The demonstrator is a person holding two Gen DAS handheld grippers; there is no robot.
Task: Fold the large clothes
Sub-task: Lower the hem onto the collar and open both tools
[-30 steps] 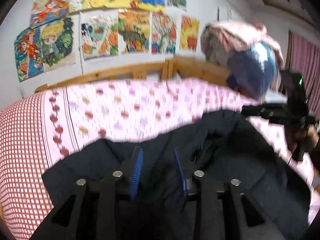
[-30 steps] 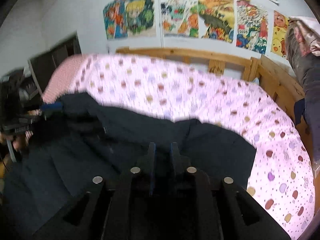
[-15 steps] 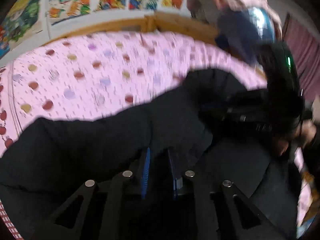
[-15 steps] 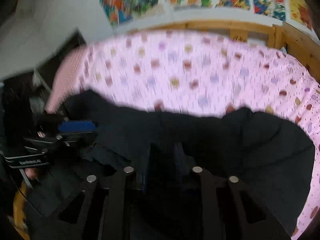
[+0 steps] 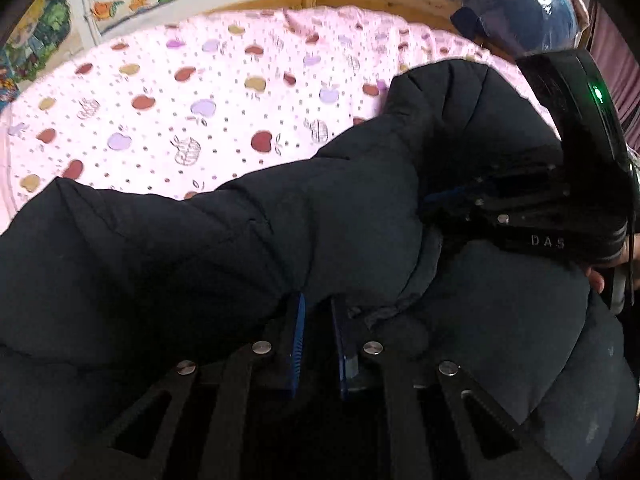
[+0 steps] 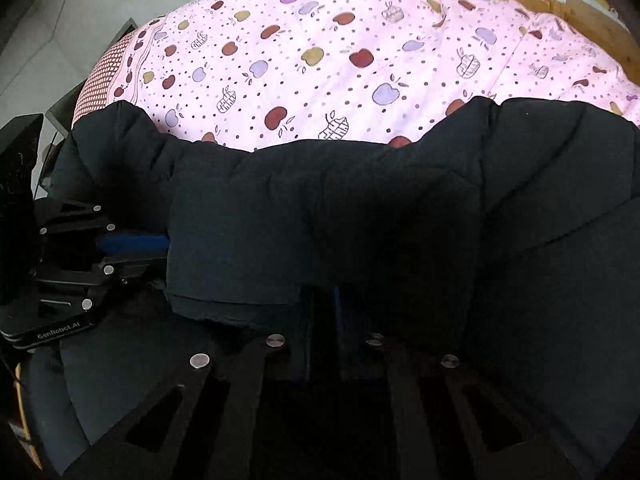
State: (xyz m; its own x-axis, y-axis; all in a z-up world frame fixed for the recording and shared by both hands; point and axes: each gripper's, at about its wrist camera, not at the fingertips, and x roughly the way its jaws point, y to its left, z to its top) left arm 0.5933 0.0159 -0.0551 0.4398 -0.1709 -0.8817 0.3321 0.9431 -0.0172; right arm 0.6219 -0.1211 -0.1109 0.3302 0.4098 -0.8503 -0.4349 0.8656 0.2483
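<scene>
While both point steeply down, left gripper (image 5: 318, 312) closing on black padded coat (image 5: 240, 248) fold, right gripper (image 6: 322, 300) clamped on its hem, coat spreading ahead over apple-print bedspread (image 6: 320, 60).

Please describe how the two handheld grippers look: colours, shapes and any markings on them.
Both are black, with angular slotted frames and round silver bolt heads. The finger pads are blue and ribbed. The right gripper carries pale "DAS" lettering and a green light; the left gripper has a "GenRobot.AI" label.

Dark navy puffer jacket (image 5: 224, 240) — quilted, bulky, folded over itself, spread on the apple-print bedsheet (image 5: 180, 92)
</scene>
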